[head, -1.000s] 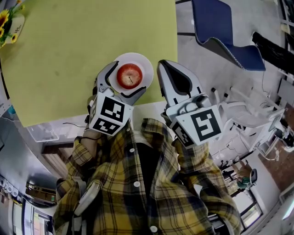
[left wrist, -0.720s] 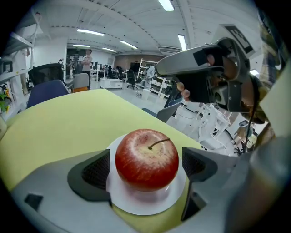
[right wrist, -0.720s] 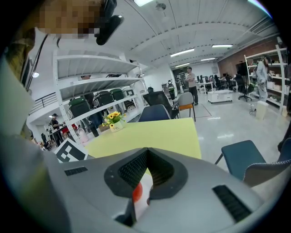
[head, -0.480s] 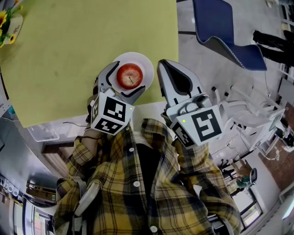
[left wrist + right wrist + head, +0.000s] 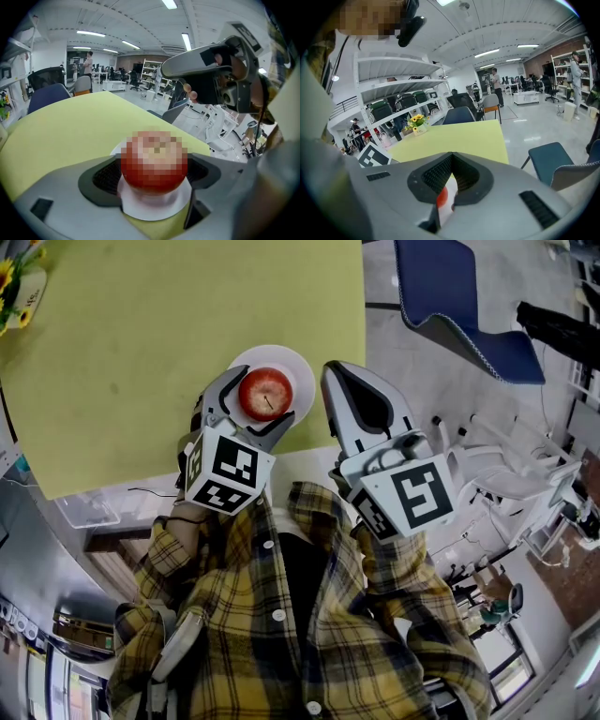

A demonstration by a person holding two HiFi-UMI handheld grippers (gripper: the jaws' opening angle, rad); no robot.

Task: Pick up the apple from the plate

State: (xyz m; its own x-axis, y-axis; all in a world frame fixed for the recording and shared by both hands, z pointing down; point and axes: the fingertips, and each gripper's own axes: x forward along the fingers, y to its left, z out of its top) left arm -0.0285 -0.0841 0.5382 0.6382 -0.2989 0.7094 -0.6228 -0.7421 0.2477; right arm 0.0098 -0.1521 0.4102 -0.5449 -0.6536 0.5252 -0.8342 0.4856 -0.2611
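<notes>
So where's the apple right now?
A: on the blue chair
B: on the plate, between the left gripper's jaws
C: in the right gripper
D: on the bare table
B: the apple sits on the plate, with the jaws of the left gripper closing on either side.

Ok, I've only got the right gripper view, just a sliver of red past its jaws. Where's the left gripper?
Observer: The left gripper has its jaws either side of the round red apple, closing on it.
Operator: Apple lifted yet?
Observer: No; the left gripper view shows it sitting on the small white plate.
Operator: Where's the plate?
Observer: On the yellow-green table, toward the person's edge, just left of the right gripper.
</notes>
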